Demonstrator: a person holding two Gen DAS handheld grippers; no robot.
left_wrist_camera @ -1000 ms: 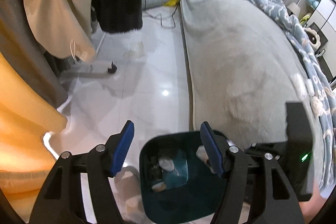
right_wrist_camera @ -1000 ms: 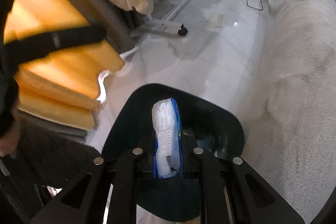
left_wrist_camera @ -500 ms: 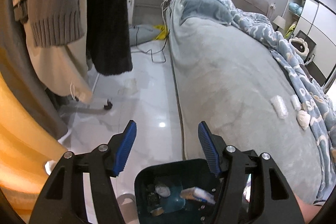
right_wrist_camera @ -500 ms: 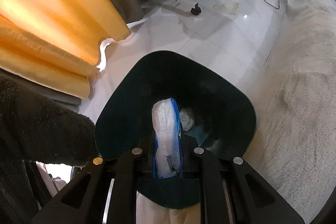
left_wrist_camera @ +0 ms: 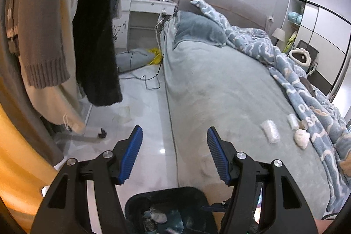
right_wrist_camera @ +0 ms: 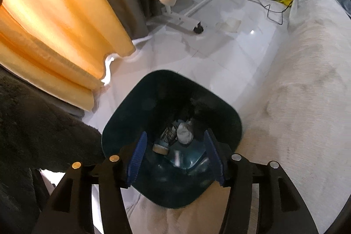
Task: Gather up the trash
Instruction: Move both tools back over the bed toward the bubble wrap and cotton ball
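Note:
A dark teal trash bin (right_wrist_camera: 140, 106) stands on the white floor beside the bed; it also shows at the bottom of the left wrist view (left_wrist_camera: 140, 201). Several pieces of trash (right_wrist_camera: 184, 133) lie at its bottom. My right gripper (right_wrist_camera: 175, 152) is open and empty right above the bin's mouth. My left gripper (left_wrist_camera: 174, 139) is open and empty, raised above the bin and facing the bed. On the grey bed cover lie a clear wrapper (left_wrist_camera: 270, 131), a second small wrapper (left_wrist_camera: 292, 121) and a crumpled white tissue (left_wrist_camera: 302, 138).
The bed (left_wrist_camera: 219, 89) fills the right side, with a blue patterned duvet (left_wrist_camera: 302, 89). Clothes hang on a wheeled rack (left_wrist_camera: 92, 41) at the left. Orange curtains (right_wrist_camera: 54, 32) hang at the left. Cables (left_wrist_camera: 151, 80) lie on the floor near a white dresser (left_wrist_camera: 149, 12).
My right gripper has opened and let go of the white and blue packet, which has dropped into the bin. My left gripper has tilted upward toward the bed.

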